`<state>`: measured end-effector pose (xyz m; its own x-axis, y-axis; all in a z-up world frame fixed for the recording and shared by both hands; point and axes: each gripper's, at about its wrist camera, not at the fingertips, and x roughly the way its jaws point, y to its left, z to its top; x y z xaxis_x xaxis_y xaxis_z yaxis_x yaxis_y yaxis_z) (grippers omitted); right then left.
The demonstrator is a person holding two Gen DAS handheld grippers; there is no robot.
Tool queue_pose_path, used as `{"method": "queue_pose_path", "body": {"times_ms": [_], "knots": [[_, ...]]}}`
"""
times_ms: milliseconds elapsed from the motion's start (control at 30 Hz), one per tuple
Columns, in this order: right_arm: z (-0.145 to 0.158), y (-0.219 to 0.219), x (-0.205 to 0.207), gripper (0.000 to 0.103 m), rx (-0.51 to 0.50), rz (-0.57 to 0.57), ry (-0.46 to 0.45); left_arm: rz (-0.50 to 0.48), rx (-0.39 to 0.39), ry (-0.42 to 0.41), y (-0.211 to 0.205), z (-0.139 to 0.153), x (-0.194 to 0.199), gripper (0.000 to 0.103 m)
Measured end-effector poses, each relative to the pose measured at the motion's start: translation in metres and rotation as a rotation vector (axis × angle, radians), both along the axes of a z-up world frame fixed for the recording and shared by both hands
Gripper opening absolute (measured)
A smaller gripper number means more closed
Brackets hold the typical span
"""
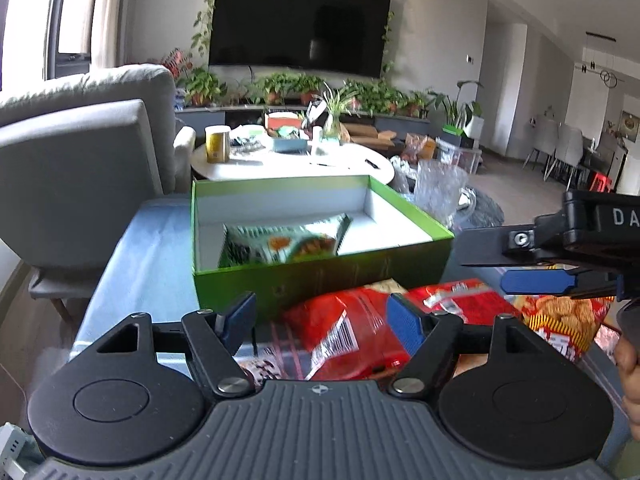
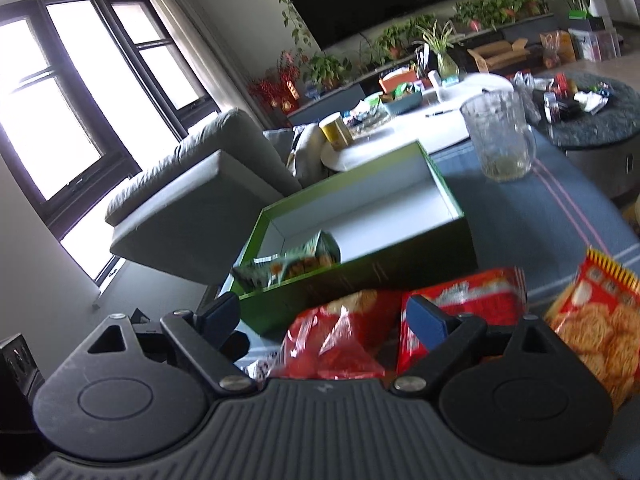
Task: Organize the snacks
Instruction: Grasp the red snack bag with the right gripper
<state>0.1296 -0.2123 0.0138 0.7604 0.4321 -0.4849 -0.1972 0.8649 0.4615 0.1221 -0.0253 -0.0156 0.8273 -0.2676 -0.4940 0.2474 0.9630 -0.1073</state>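
Observation:
A green box (image 1: 320, 280) with a white inside stands on the blue-clothed table (image 1: 140, 264). One green snack bag (image 1: 280, 242) lies in its near left corner. In front of the box lie a crumpled red bag (image 1: 352, 332), a second red pack (image 1: 460, 300) and a red-and-yellow cracker bag (image 1: 560, 316). My left gripper (image 1: 322, 316) is open above the crumpled red bag, its pads clear of it. My right gripper (image 2: 324, 320) is open too, over the crumpled red bag (image 2: 340, 340) beside the red pack (image 2: 472, 300). The cracker bag (image 2: 596, 320) lies to its right.
A glass mug (image 2: 500, 140) stands on the cloth behind the green box (image 2: 360, 276). A grey armchair (image 1: 80, 168) is left of the table. A white round table (image 1: 288, 164) with clutter stands beyond. A hand (image 1: 630, 364) shows at the right edge.

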Motion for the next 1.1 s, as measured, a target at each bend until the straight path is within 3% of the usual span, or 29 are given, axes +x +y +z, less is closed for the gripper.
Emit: {"method": "queue_pose_path", "body": {"times_ms": [433, 600, 767, 933, 1000, 1100], "knots": [[-0.031, 0.023, 0.026, 0.065, -0.061, 0.032, 0.132, -0.061, 0.011, 0.133, -0.018, -0.039, 0.021, 0.069], [-0.039, 0.032, 0.034, 0.065, -0.077, 0.052, 0.177, -0.085, -0.019, 0.138, -0.018, -0.040, 0.026, 0.073], [-0.049, 0.034, 0.046, 0.065, -0.041, 0.058, 0.304, -0.100, -0.078, 0.178, -0.019, -0.046, 0.033, 0.076], [-0.047, 0.030, 0.043, 0.064, -0.022, 0.041, 0.301, -0.124, -0.109, 0.196, -0.020, -0.049, 0.035, 0.073], [-0.047, 0.028, 0.041, 0.062, -0.017, 0.044, 0.298, -0.142, -0.062, 0.165, -0.027, -0.048, 0.029, 0.071], [-0.043, 0.025, 0.041, 0.048, 0.005, 0.044, 0.288, -0.173, -0.083, 0.145, -0.028, -0.043, 0.021, 0.069]]}}
